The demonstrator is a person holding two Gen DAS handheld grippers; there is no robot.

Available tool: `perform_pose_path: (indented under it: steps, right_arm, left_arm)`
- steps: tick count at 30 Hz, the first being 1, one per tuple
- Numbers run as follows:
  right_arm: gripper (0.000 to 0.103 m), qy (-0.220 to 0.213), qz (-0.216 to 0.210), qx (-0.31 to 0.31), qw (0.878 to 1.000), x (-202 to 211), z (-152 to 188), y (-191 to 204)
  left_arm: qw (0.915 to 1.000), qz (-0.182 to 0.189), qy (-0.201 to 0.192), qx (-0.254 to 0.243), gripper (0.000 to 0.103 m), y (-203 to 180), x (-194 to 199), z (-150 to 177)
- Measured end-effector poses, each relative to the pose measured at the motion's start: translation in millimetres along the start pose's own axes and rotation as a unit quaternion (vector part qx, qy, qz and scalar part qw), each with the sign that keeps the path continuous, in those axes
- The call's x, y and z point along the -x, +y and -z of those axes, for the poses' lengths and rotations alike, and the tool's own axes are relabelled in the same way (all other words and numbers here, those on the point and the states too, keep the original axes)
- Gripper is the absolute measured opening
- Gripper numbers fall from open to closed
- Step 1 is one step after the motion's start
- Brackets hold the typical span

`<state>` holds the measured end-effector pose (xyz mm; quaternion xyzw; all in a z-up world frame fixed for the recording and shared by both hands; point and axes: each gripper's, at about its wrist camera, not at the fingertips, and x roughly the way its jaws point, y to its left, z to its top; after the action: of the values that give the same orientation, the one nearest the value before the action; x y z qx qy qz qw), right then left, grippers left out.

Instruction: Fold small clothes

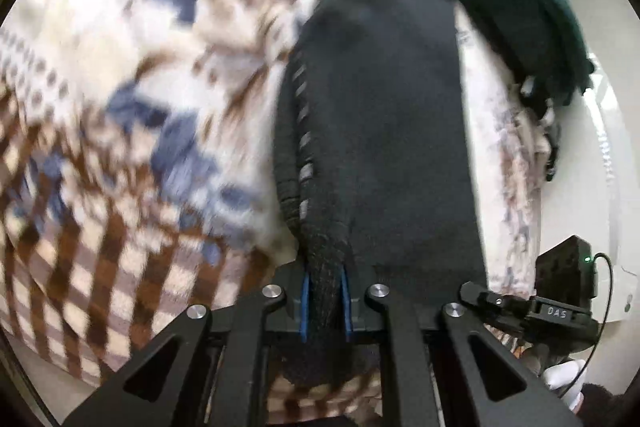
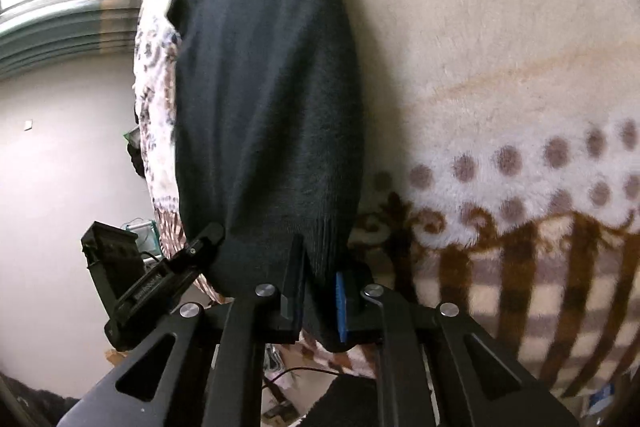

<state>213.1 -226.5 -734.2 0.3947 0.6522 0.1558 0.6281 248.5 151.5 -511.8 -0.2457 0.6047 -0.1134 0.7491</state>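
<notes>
Black sock [image 1: 384,131], stretched over the patterned fleece blanket [image 1: 120,67], is clamped at one end by left gripper [image 1: 325,301] and right gripper [image 2: 318,301] alike; uneven tension could pull it free.

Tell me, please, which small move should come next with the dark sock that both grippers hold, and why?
Probably lower the dark sock flat onto the patterned blanket before folding. The left gripper and the right gripper are each shut on one end of it, and the views are blurred, so it seems to be in motion. A fold is likely neater once it rests flat.
</notes>
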Motion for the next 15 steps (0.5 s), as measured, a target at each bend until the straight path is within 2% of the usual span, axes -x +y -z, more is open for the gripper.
perform_pose_path:
  steps: [4,8,11,15]
  right_arm:
    - [0.011,-0.018,-0.026,0.009,0.999,23.0,1.0,21.4]
    - [0.011,-0.054,-0.050,0.016,0.997,53.5,-14.2,52.8]
    - [0.011,-0.090,-0.070,0.019,0.993,76.1,-41.1,82.0]
    - [0.011,-0.136,-0.083,0.027,0.987,101.8,-96.1,124.2]
  left_arm:
    - [0.9987,0.036,-0.032,-0.015,0.009,-21.2,31.6,-32.1]
    - [0.9949,0.072,-0.065,-0.027,0.009,-50.8,47.2,-87.3]
    - [0.9913,0.098,-0.083,-0.031,0.009,-73.4,42.0,-137.6]
    - [0.9877,0.117,-0.098,-0.031,0.009,-94.8,22.1,-214.0]
